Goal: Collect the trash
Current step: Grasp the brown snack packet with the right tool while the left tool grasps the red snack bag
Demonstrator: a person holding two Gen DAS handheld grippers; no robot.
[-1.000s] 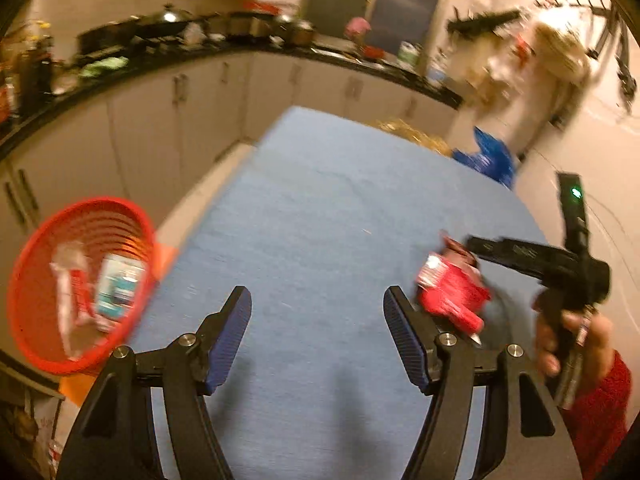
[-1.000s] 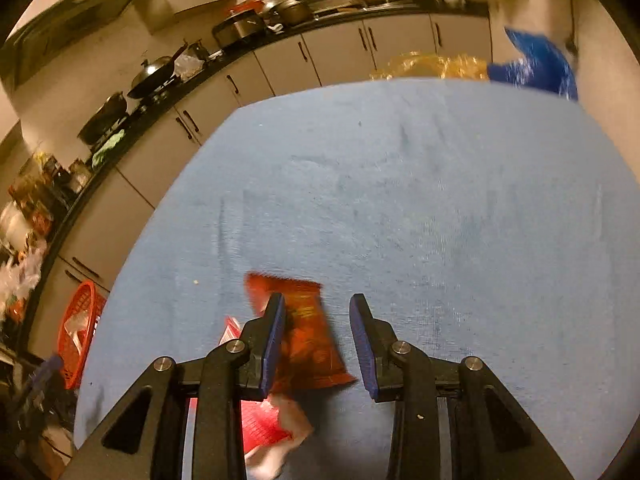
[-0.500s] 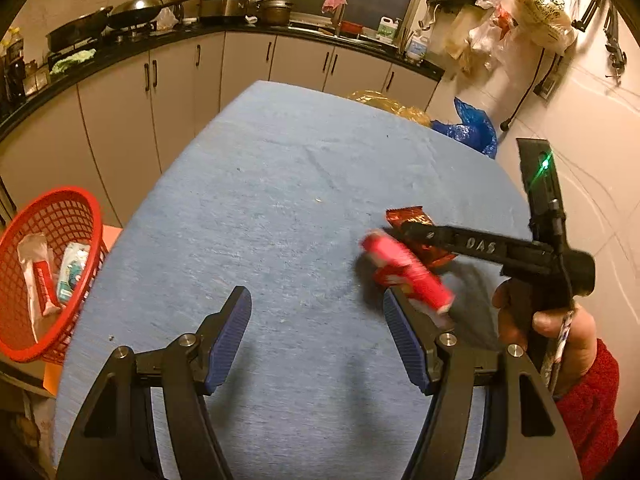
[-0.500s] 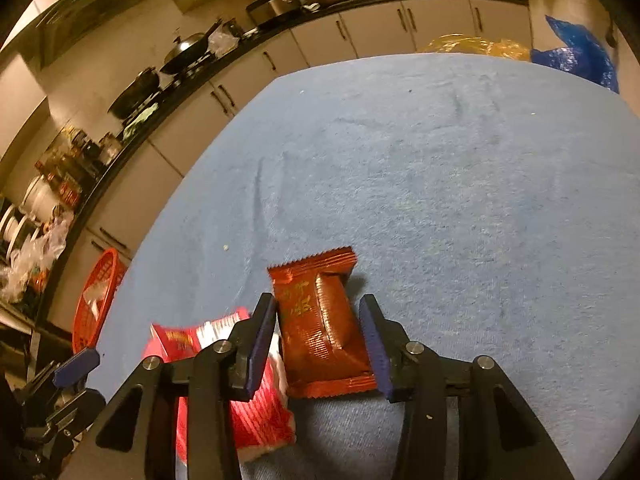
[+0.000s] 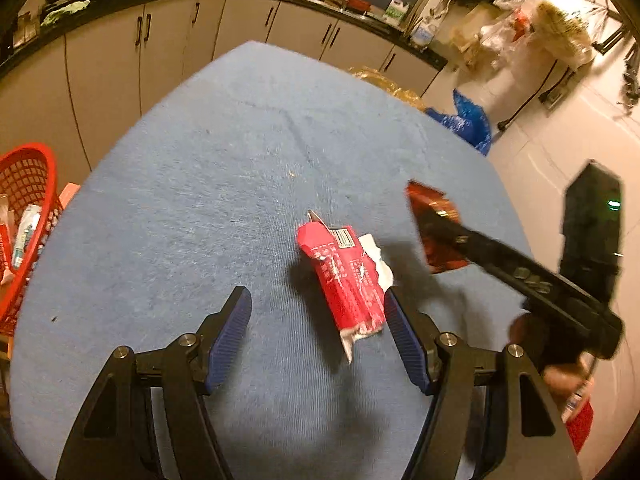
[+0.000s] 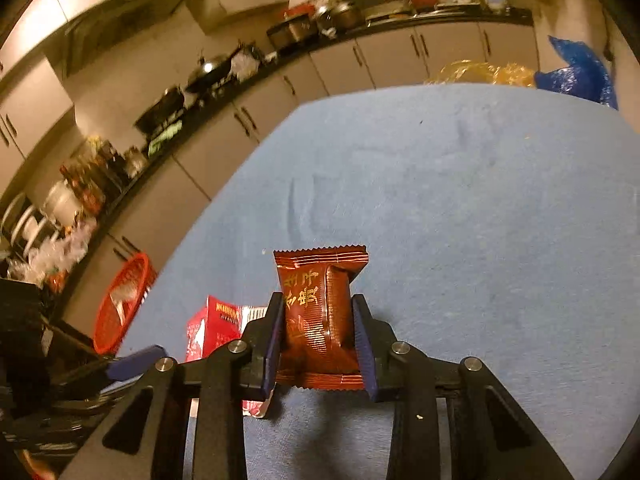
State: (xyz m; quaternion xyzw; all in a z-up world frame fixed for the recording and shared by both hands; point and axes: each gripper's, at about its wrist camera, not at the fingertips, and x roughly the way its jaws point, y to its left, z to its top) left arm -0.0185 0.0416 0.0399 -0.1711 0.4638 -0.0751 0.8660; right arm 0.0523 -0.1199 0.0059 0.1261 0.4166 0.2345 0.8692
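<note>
Two wrappers on my bench (image 5: 224, 200), right gripper (image 6: 320, 344) jaws closing on brown packet (image 6: 320, 320), left gripper (image 5: 316, 324) jaws closing, apart around red wrapper (image 5: 348, 280).

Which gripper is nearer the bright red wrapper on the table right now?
Left. The left gripper has the red wrapper between its fingers, beside the right-hand one, closing. The right gripper is off to the side, closing around the brown packet.
</note>
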